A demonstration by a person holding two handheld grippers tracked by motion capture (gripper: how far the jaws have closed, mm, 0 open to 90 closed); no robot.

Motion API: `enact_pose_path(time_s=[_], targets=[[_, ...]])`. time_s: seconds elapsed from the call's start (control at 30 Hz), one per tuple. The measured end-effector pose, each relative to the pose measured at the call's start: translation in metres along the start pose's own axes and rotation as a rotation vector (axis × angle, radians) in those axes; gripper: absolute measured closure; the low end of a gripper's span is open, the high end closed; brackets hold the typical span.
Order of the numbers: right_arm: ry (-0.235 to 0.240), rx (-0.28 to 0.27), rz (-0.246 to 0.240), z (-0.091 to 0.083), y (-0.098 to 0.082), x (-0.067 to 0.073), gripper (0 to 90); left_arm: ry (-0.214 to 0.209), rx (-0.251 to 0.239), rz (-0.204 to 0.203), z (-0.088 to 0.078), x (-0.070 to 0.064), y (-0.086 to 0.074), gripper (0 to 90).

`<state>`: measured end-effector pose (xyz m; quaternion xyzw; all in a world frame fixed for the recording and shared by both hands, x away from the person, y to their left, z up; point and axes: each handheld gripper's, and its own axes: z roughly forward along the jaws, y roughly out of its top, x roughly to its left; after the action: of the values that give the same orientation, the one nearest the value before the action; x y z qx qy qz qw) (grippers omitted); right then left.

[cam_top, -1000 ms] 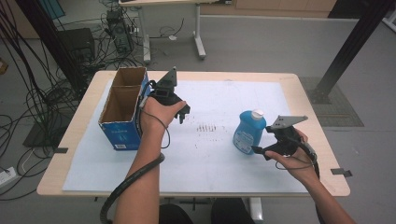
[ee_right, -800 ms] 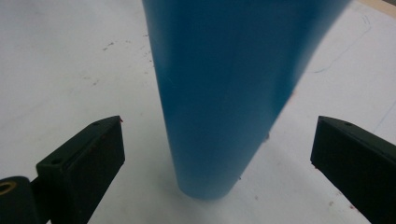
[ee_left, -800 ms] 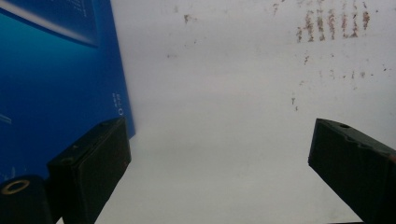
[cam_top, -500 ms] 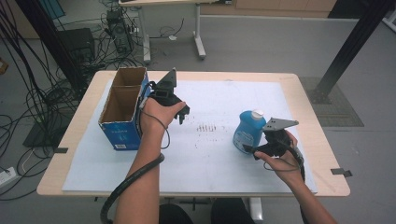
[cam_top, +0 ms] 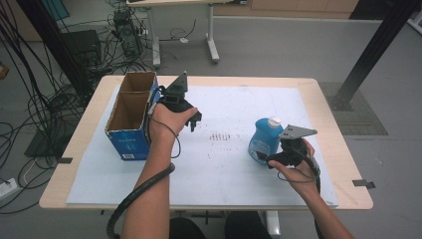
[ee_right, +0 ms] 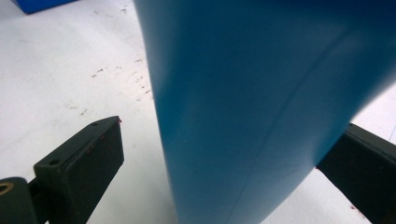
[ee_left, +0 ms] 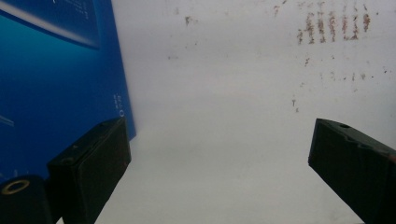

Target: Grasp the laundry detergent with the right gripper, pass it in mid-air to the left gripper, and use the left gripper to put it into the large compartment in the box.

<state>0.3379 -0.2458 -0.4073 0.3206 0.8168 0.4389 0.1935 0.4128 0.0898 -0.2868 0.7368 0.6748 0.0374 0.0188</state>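
The blue bottle [cam_top: 264,140] stands upright on the white sheet [cam_top: 239,164] of the bench [cam_top: 343,149], well to the right of the open cardboard box [cam_top: 130,115], and the right tongs [cam_top: 266,158] sit at its lower body with the bottle between their spread jaws; in the right gripper view the bottle [ee_right: 261,107] fills the gap, the left jaw clearly apart from it and the right jaw just at its edge, so they are open around it, not clamped. The left tongs [cam_top: 193,121] hang just right of the box, jaws wide apart over bare sheet, one jaw close beside the box's blue wall [ee_left: 51,79].
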Motion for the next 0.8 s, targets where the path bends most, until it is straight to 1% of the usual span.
enact_pose_path(time_s=[0.53, 0.8], targets=[[-0.005, -0.015, -0.012, -0.0019, 0.0022, 0.0019, 2.0, 0.001, 0.0, 0.005, -0.001, -0.0024, 0.0006, 6.1], [-0.007, -0.022, -0.01, -0.0029, 0.0023, 0.0017, 2.0, 0.001, -0.002, 0.007, -0.0018, -0.0029, 0.0015, 6.1]])
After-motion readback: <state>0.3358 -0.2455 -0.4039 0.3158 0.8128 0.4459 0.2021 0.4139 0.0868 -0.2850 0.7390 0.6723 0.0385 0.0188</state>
